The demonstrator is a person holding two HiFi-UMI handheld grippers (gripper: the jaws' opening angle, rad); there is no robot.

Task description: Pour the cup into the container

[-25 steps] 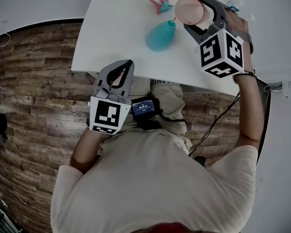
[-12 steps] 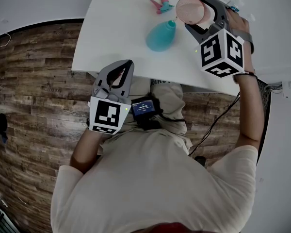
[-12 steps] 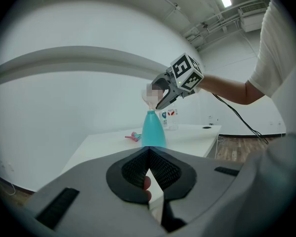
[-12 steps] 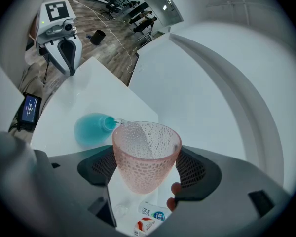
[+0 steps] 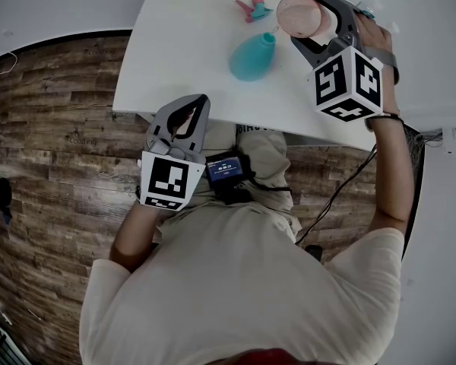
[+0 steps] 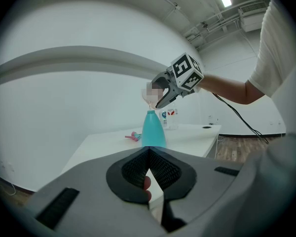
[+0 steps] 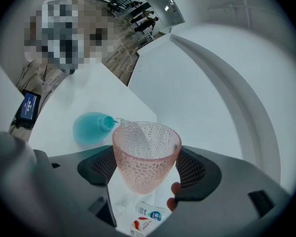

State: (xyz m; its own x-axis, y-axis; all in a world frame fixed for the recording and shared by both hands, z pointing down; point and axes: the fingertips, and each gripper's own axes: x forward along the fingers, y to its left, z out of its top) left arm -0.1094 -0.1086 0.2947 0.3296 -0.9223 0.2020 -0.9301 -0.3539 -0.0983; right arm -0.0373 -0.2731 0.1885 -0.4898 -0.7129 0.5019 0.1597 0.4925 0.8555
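— How many grippers are there, and what do their fingers do?

— Two. The right gripper (image 5: 308, 21) has its fingers (image 7: 195, 169) clamped on one pink dimpled cup (image 7: 145, 154), with one pad on each side of the cup wall. The left gripper (image 6: 148, 154) holds nothing. Its fingers (image 6: 133, 169) are together at the tips, just off the near edge of the white table (image 5: 182, 44).

— Where is the cup compared with the container?

— The cup is tilted between the right fingers, above the table. Its rim points past the fingertips to the one teal bottle (image 5: 251, 58), which stands upright on the table. In the right gripper view the rim is just beside the narrow mouth of the bottle, and a thin clear thread runs between them. From the left fingers, the bottle is straight ahead and well apart.

— What else is on the table?

— One pink and teal spray head (image 5: 252, 8) lies beyond the bottle. Two small bottles (image 7: 147, 218) lie under the right fingers, one with a blue label and one red and white.
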